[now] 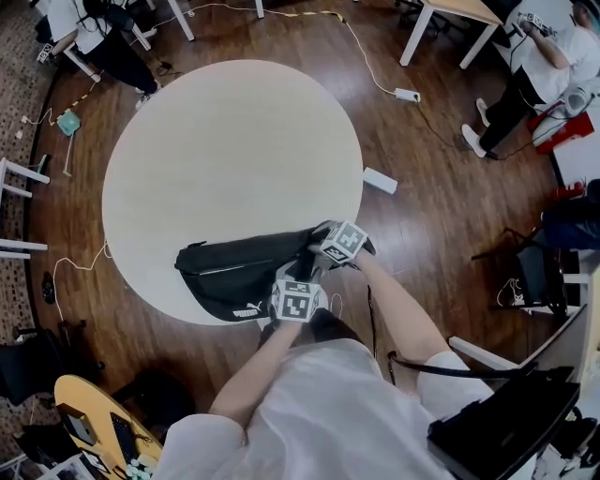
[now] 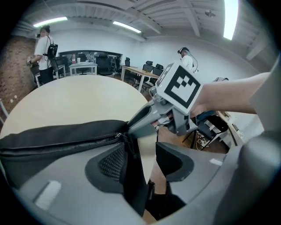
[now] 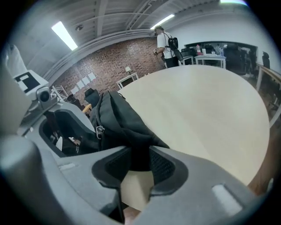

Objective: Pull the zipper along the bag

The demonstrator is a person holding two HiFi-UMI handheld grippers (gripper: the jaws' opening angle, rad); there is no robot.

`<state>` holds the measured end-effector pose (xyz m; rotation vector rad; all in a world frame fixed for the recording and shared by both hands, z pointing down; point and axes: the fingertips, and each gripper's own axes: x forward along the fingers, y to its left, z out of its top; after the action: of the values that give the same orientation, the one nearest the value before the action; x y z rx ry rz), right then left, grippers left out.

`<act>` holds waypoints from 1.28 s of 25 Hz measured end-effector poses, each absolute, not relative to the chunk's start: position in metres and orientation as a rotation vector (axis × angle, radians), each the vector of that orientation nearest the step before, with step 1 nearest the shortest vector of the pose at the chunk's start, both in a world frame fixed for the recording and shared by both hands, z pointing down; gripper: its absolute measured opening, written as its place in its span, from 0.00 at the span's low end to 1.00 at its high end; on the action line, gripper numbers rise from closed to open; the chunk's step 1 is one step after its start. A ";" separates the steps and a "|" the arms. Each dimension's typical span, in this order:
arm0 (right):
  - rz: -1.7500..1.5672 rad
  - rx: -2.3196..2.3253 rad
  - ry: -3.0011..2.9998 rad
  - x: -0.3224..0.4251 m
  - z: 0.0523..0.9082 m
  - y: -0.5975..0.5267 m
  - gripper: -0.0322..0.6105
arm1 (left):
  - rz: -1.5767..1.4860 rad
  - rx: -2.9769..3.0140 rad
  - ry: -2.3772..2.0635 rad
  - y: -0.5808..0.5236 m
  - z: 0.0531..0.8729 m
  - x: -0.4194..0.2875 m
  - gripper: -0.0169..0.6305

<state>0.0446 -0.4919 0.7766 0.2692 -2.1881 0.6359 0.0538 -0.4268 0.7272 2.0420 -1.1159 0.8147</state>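
A black sling bag (image 1: 239, 270) lies at the near edge of the round pale table (image 1: 225, 141). Its zipper (image 2: 66, 143) runs along the top, and the metal pull (image 2: 118, 135) sits near the bag's right end. My right gripper (image 3: 138, 165) is shut on that end's black fabric (image 3: 131, 132), which its two pads pinch. My left gripper (image 2: 142, 162) is open. A black fold of the bag lies against its left pad (image 2: 109, 163), and bare table shows between the fold and the other pad. In the head view the left gripper (image 1: 286, 274) and right gripper (image 1: 319, 248) sit close together at the bag's right end.
The table's near edge is right under the grippers. A wooden floor with cables (image 1: 375, 75) and a white power strip (image 1: 407, 95) surrounds the table. White desks (image 1: 459, 23), chairs and standing people (image 1: 539, 66) are farther off.
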 end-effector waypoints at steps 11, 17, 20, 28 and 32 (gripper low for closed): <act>0.626 0.221 -2.182 0.046 0.776 -0.492 0.22 | 0.853 1.940 -1.215 -0.441 0.752 0.040 0.08; 0.603 0.270 -2.166 0.046 0.777 -0.491 0.22 | 0.777 1.954 -1.132 -0.426 0.728 0.021 0.07; 0.590 0.280 -2.150 0.047 0.778 -0.491 0.22 | 0.680 1.938 -1.151 -0.422 0.714 -0.005 0.06; 0.558 0.326 -2.109 0.047 0.780 -0.492 0.22 | 0.664 2.031 -1.207 -0.410 0.693 -0.086 0.07; 0.550 0.371 -2.093 0.049 0.780 -0.493 0.22 | 0.634 1.999 -1.300 -0.409 0.683 -0.147 0.07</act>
<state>0.0486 -0.4935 0.7796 0.3708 -2.0934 0.5496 -0.1473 -0.4086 0.6834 1.9992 -1.3002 0.6343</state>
